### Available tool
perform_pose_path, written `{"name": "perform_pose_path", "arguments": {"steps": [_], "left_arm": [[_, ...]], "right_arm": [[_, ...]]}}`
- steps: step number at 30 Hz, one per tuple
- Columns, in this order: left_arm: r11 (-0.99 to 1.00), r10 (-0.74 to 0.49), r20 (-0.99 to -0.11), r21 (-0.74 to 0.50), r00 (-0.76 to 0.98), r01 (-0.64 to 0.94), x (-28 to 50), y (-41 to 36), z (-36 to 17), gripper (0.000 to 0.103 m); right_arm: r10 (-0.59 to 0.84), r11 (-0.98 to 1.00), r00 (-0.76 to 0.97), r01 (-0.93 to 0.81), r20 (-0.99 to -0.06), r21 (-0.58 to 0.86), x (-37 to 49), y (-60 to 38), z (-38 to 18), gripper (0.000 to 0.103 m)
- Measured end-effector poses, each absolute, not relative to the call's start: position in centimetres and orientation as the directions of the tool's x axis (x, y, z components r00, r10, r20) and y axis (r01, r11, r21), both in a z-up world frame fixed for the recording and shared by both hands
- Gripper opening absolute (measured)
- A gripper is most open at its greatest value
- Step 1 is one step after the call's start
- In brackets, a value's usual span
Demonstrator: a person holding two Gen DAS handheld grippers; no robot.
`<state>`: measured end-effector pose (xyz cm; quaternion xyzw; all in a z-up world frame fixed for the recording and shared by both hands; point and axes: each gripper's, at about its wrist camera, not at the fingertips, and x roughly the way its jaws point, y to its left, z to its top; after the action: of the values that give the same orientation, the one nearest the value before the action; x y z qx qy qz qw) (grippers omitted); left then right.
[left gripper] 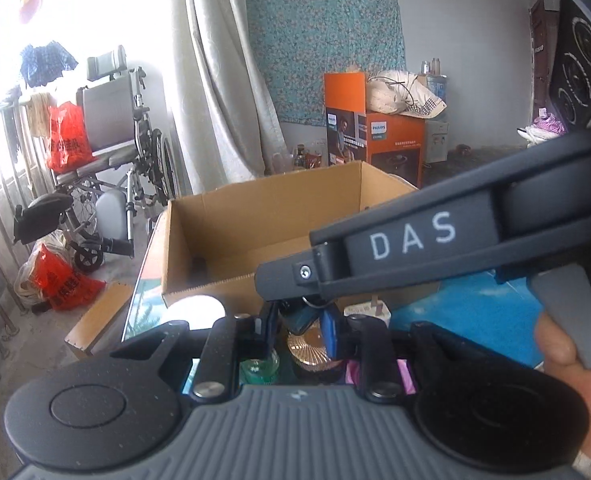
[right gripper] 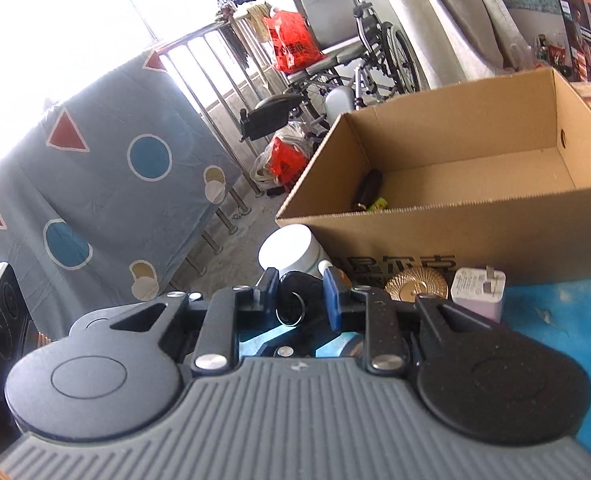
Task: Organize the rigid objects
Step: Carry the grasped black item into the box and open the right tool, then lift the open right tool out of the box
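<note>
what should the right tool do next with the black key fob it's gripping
Probably carry it forward over the near rim of the cardboard box and release there: the right tool is shut on the black key fob, the open box sits just ahead, and a dark bottle already lies inside.

A black key fob (right gripper: 295,292) with a metal ring hangs just before the open cardboard box (right gripper: 455,236).

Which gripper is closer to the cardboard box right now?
Right, by a little. The right gripper reaches across, its tip by the near wall of the cardboard box. The left gripper sits just behind that tip, farther back. Both look shut on the key fob.
</note>
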<state>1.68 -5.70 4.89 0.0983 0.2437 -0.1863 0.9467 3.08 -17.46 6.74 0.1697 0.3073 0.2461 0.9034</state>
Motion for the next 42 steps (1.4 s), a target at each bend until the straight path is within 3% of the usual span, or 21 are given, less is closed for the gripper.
{"name": "perform_pose_path", "arguments": {"steps": [5,10,15,21,32,42], "left_arm": [[0.914,-0.318,-0.491,0.067,0.811,0.399,6.0,-5.5,8.3,0.025],[0.91,-0.362,-0.596,-0.058,0.717,0.411,14.1,-4.1,8.9,0.027],[0.901,-0.399,-0.72,-0.196,0.567,0.386,22.3,-2.4,6.8,0.028],[0.926,-0.308,-0.793,-0.122,0.525,0.359,27.0,-2.9,4.3,0.032],[0.935,-0.274,-0.825,-0.108,0.494,0.339,29.0,-3.5,2.6,0.035],[0.928,-0.315,-0.767,-0.125,0.559,0.352,26.4,-2.5,5.9,0.046]], "right_arm": [[0.59,0.795,0.672,-0.383,-0.449,0.47,7.3,-18.0,11.0,0.023],[0.607,0.785,0.584,-0.338,-0.538,0.519,15.9,-17.6,12.7,0.023],[0.618,0.774,0.469,-0.224,-0.631,0.592,24.3,-18.4,10.2,0.022],[0.63,0.767,0.349,-0.139,-0.693,0.627,31.4,-17.6,5.6,0.02],[0.601,0.792,0.256,-0.062,-0.757,0.608,38.2,-15.9,-1.7,0.015],[0.623,0.767,0.329,-0.083,-0.709,0.636,36.6,-18.4,0.6,0.017]]}}
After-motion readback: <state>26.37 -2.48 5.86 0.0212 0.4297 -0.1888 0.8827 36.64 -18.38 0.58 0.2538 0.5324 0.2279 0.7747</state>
